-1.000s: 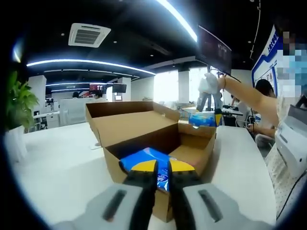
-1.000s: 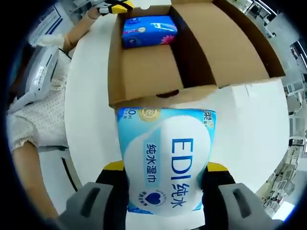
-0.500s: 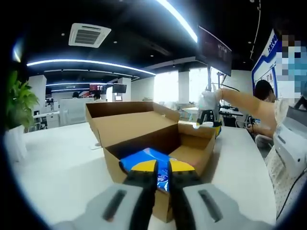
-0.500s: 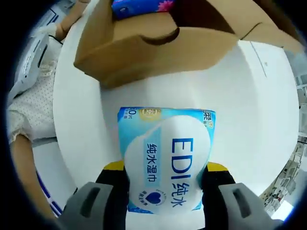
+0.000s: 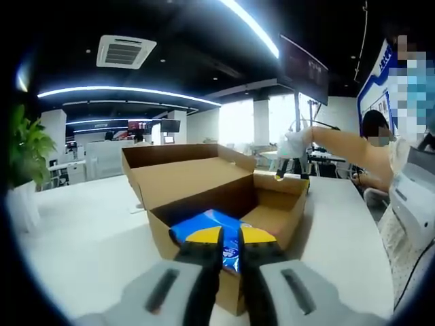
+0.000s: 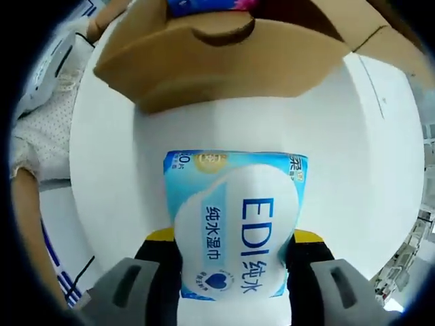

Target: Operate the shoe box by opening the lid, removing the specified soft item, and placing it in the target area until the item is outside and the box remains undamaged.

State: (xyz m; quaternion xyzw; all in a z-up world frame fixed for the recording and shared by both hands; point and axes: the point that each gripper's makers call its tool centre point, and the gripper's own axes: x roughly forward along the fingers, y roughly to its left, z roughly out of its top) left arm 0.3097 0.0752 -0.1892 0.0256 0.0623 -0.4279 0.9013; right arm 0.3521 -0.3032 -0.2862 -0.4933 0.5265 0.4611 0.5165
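Right gripper view: we are looking along the right gripper [image 6: 234,255], whose two yellow-tipped black jaws are clamping a light-blue and white soft pack of wet wipes [image 6: 234,224] from both sides. The pack is sitting at the 6 o'clock half of the view, with its printed face toward the camera. It is lying outside the brown corrugated cardboard shoe box [image 6: 224,61], which is occupying the 12 o'clock area. The white round table [image 6: 367,156] is showing around the pack; we cannot tell whether the pack is touching the tabletop. At 12 o'clock, a dark-blue plastic pack with a pink flower print [image 6: 204,5] is showing inside the box, just above the near wall with its curved finger notch. At 9 o'clock, a person's bare forearm and a dotted white garment are appearing beside the table edge.

In the left gripper view, we are seeing the left gripper [image 5: 230,239] at 6 o'clock with its jaws nearly together and nothing between them. Its tips are standing in front of the near wall of the box [image 5: 204,183], whose lid flap is standing open toward 11 o'clock. The dark-blue pack [image 5: 204,227] is lying inside, just behind the jaw tips. At 2 o'clock, the right gripper [image 5: 292,163] is hanging low behind the far end of the box, held by an outstretched arm. A green potted plant [image 5: 27,149] is standing at 9 o'clock.
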